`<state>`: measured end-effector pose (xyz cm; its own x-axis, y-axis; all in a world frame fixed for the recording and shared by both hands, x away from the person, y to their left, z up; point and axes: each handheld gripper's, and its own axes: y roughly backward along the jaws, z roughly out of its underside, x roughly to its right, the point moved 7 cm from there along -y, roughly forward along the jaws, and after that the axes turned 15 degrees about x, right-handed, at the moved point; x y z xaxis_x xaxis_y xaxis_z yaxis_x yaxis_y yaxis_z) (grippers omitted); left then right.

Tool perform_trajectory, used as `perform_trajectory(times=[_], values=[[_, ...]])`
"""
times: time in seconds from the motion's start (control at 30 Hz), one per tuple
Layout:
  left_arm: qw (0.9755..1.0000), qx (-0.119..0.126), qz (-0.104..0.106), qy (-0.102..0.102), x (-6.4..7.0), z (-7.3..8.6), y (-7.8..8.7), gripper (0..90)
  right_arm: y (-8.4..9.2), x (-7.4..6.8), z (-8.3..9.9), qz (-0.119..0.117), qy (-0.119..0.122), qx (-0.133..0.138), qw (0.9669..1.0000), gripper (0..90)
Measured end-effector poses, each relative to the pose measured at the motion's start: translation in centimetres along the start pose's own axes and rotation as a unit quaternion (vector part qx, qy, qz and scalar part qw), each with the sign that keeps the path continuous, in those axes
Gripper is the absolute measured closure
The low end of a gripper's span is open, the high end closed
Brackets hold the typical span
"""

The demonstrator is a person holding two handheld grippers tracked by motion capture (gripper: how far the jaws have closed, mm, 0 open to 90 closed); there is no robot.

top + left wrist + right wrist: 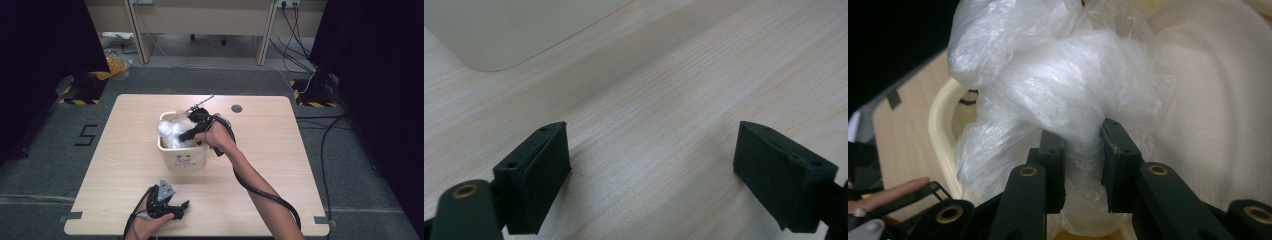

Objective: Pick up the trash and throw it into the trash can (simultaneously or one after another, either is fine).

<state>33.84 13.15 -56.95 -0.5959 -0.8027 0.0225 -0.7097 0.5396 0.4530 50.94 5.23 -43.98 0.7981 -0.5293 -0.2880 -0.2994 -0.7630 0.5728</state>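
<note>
Right claw [1082,167] is clenched on a bunched fold of the crumpled clear plastic bag [1058,85], which sits in the cream bin [183,156] at the middle of the high view, apparently to stuff it in or lift it out. Its wad has no clear long axis, bulging upward over the rim. Left claw [651,177], released, rests on the table [280,165] at lower left, seemingly waiting.

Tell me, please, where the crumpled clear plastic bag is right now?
In the high view the plastic bag sits inside the cream bin at the table's centre; the right gripper pinches a fold of it.
</note>
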Motion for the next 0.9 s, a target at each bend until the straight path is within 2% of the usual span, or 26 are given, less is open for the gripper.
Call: perform_trajectory(times=[0.03,0.13,0.17,0.2,0.4,0.53,0.63,0.67,0.7,0.73,0.77,0.8,0.87,0.9], values=[[1.0,-0.003,0.001,-0.004,-0.1,0.0,0.0,14.1,0.0,0.0,0.0,0.0,0.0,0.0,1.0,74.6],[1.0,-0.003,0.001,-0.003,0.0,0.0,0.0,14.1,-0.6,-0.2,0.3,0.013,0.02,-0.025,0.9994,74.9],[1.0,-0.003,0.001,-0.003,0.0,0.0,0.0,14.1,-0.6,-0.3,0.4,0.016,0.017,-0.032,0.9992,75.0],[1.0,-0.003,0.001,-0.004,0.0,0.0,0.1,14.1,-0.8,-0.2,0.5,0.016,0.028,-0.035,0.9989,75.2],[1.0,-0.001,0.001,-0.002,0.0,0.0,0.0,14.1,-1.2,-0.2,0.4,0.015,0.025,-0.057,0.9979,75.5],[1.0,-0.001,0.001,-0.002,0.0,0.0,0.1,14.1,-1.4,0.0,0.4,0.011,0.021,-0.062,0.9978,75.2],[1.0,-0.001,0.001,-0.002,0.0,0.0,0.0,14.1,-1.3,0.1,0.4,0.006,0.015,-0.054,0.9984,72.5],[1.0,-0.001,0.001,-0.002,0.0,0.0,0.1,14.1,-1.3,0.0,0.4,0.007,0.013,-0.051,0.9986,68.9],[1.0,-0.001,0.001,-0.002,0.0,0.0,0.1,14.1,-1.0,-0.1,0.1,0.007,0.02,-0.039,0.999,60.0],[1.0,-0.001,0.001,-0.002,0.0,0.0,0.1,14.1,-1.0,-0.1,0.1,0.007,0.02,-0.039,0.999,60.0],[1.0,-0.001,0.001,-0.003,0.0,0.0,0.1,14.1,-0.7,-0.1,-0.1,0.005,0.023,-0.031,0.9993,57.6],[1.0,-0.001,0.001,-0.005,0.0,0.0,0.1,14.1,0.2,-0.3,-0.7,0.001,0.02,-0.003,0.9998,52.8],[1.0,0.0,0.0,-0.002,0.0,0.0,0.0,14.1,0.8,-0.5,-0.9,-0.001,0.019,0.006,0.9998,51.5],[1.0,0.001,0.0,0.0,0.0,0.0,0.0,14.1,2.3,-0.7,-1.3,-0.006,0.018,0.029,0.9994,49.0]])
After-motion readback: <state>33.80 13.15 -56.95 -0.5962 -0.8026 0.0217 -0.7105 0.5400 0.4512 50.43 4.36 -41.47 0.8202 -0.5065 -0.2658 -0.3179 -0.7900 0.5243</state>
